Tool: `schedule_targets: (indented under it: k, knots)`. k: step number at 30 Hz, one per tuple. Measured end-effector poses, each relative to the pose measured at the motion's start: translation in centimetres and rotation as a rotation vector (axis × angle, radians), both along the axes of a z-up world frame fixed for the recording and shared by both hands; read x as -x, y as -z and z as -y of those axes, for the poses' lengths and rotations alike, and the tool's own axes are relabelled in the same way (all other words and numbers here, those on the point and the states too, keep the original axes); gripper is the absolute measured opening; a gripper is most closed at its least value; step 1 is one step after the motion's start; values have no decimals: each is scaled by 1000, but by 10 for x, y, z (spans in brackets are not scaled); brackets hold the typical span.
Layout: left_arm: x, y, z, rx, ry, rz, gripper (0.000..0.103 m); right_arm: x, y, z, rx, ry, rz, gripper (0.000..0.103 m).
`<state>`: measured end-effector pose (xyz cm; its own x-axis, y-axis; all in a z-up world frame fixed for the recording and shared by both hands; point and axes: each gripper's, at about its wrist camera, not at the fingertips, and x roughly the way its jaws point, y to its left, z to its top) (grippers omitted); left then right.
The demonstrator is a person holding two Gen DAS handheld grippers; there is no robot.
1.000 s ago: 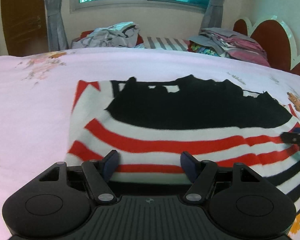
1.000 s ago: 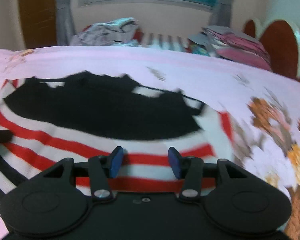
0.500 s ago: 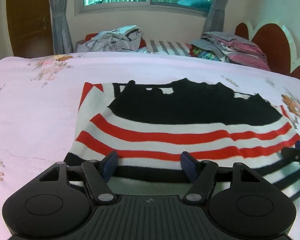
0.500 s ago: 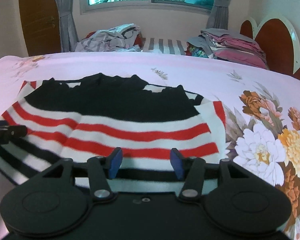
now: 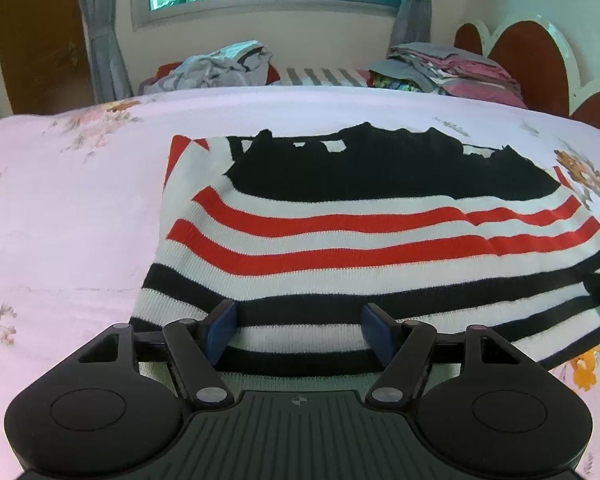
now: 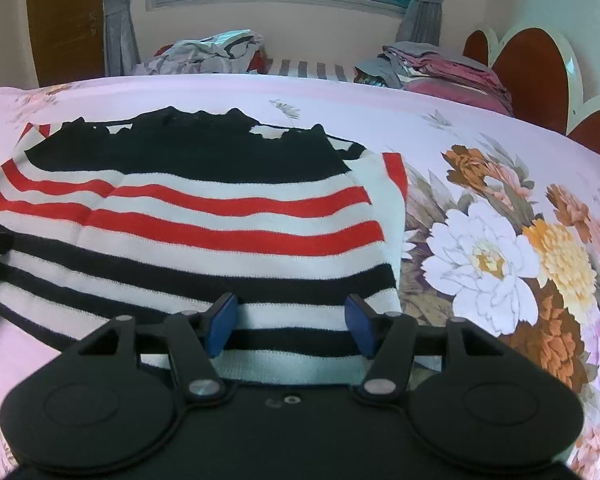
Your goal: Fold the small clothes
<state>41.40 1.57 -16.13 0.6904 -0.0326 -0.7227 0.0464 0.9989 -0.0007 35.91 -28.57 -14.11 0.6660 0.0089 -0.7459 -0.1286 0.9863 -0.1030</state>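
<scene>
1. A striped sweater (image 5: 372, 240) lies on the bed (image 5: 72, 216), in the middle, a bit to the right.
2. It looks folded once already, with a black part lying over the far end. I think more folds are left to make it small.
3. The left tool (image 5: 300, 334) sits over the near edge of the sweater. Its blue pads are apart and pinch nothing.
4. The right tool (image 6: 290, 326) is over the near right corner. Its jaws have just been opening, and the cloth lies loose under them.
5. The sweater is soft, ribbed knit with red, white and black stripes.
6. The bed sheet is smooth pink with big flowers (image 6: 484, 264).
7. Far away, a messy clothes pile (image 5: 220, 64) sits left and a neat folded stack (image 5: 452, 66) sits right.
</scene>
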Motion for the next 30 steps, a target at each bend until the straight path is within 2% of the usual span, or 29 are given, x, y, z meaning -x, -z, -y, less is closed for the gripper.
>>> schedule_targets:
  k: [7,9,10,18,25,28,30]
  knots:
    - [8,-10,-1,28,-42,-44,69,1,-21,-6,-72,-30,16,60]
    - [12,-11,-5,56,-67,-58,72,0,-28,-16,-87,-61,26,61]
    - [15,-12,-7,71,-80,-66,77,-1,-29,-22,-93,-76,29,62]
    - [26,-15,-20,129,-134,-117,82,-12,-24,-64,-157,-132,0,62]
    - [38,2,-45,301,-252,-188,86,-11,-13,-81,-164,-114,-27,66]
    - [42,14,-53,384,-284,-185,87,-8,3,-88,-76,-124,-57,67]
    - [42,18,-56,436,-291,-160,87,-5,2,-89,-66,-126,-54,67]
